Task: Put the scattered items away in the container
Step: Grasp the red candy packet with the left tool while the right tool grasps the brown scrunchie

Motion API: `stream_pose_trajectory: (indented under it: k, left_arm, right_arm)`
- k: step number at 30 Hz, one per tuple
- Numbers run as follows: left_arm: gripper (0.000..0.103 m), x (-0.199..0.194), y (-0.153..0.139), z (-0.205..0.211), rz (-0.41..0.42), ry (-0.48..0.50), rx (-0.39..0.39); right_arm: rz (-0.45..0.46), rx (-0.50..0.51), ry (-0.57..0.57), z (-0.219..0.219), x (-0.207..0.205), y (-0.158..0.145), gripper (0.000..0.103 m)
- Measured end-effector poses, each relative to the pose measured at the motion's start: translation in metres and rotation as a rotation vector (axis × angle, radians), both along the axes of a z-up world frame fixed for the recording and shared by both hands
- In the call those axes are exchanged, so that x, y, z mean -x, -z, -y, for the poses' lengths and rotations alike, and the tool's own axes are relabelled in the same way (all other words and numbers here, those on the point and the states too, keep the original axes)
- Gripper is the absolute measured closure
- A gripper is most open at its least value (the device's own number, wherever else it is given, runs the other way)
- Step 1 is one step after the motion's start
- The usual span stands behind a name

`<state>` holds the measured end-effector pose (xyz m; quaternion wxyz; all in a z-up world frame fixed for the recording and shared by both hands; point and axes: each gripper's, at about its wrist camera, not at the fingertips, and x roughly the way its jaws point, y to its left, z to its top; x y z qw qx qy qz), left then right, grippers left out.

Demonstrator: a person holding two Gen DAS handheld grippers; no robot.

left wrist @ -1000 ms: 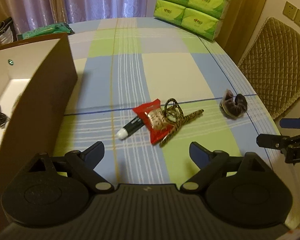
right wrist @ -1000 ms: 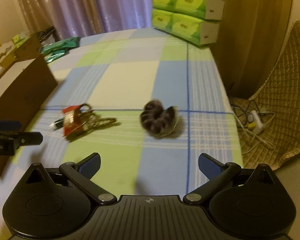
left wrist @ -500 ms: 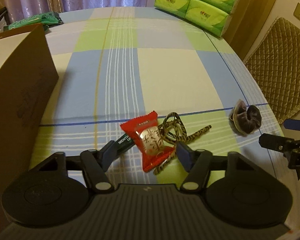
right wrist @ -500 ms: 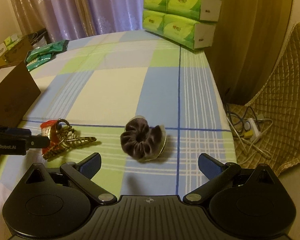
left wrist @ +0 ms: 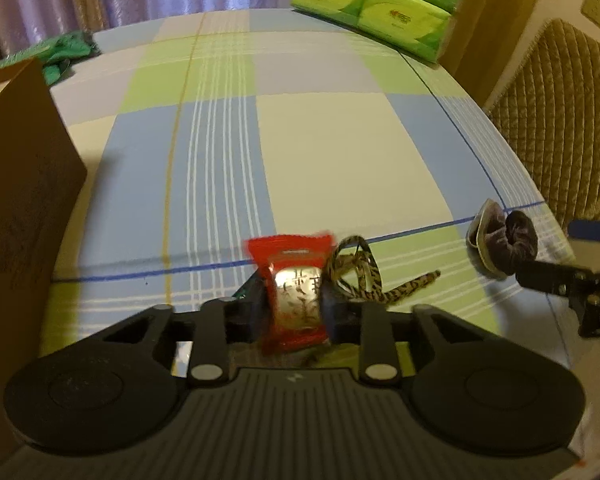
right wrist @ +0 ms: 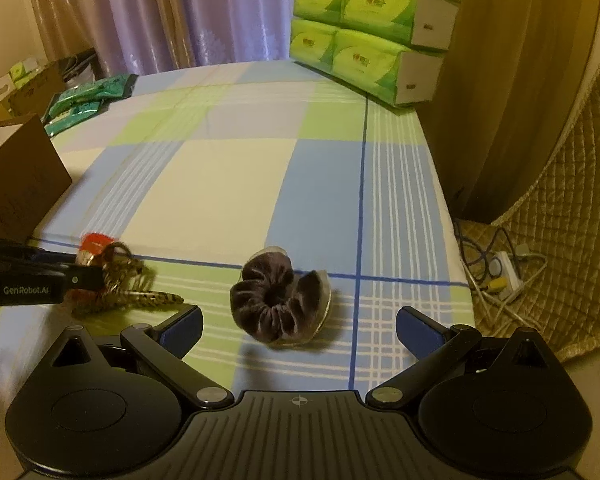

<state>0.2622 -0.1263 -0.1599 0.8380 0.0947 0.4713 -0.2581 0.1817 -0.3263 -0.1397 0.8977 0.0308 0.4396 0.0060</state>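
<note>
My left gripper is shut on a red snack packet, which stands upright between its fingers. A leopard-print hair clip lies just right of the packet on the checked tablecloth. A dark tube behind the packet is mostly hidden. A dark velvet scrunchie in clear wrapping sits between the spread fingers of my right gripper, which is open. The brown cardboard box stands at the left; its inside is hidden.
Green tissue packs are stacked at the table's far right corner. Green packets lie at the far left. A quilted chair stands past the table's right edge, with cables and a power strip on the floor.
My left gripper came down over the red packet and shut on it, tipping it upright. My right gripper moved closer to the scrunchie and stayed open.
</note>
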Motion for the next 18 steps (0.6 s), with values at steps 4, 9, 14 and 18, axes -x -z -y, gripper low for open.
stream_pose_trajectory:
  k: [4,9,14,18]
  left_arm:
    - [0.083,-0.001,-0.002,-0.003,0.012,0.015,0.002]
    - [0.083,-0.002,-0.012,-0.012,0.034,0.007,0.01]
    - [0.083,-0.001,-0.021,-0.021,0.047,-0.012,0.015]
    - [0.083,0.002,-0.025,-0.027,0.048,-0.031,0.023]
  right_arm:
    - [-0.001,0.016,-0.007,-0.003,-0.008,0.006,0.003]
    - [-0.012,0.033,-0.019,-0.01,-0.018,0.013,0.013]
    - [-0.052,0.034,-0.016,-0.014,-0.027,0.021,0.033]
    - [-0.074,0.063,-0.029,-0.018,-0.029,0.026,0.05]
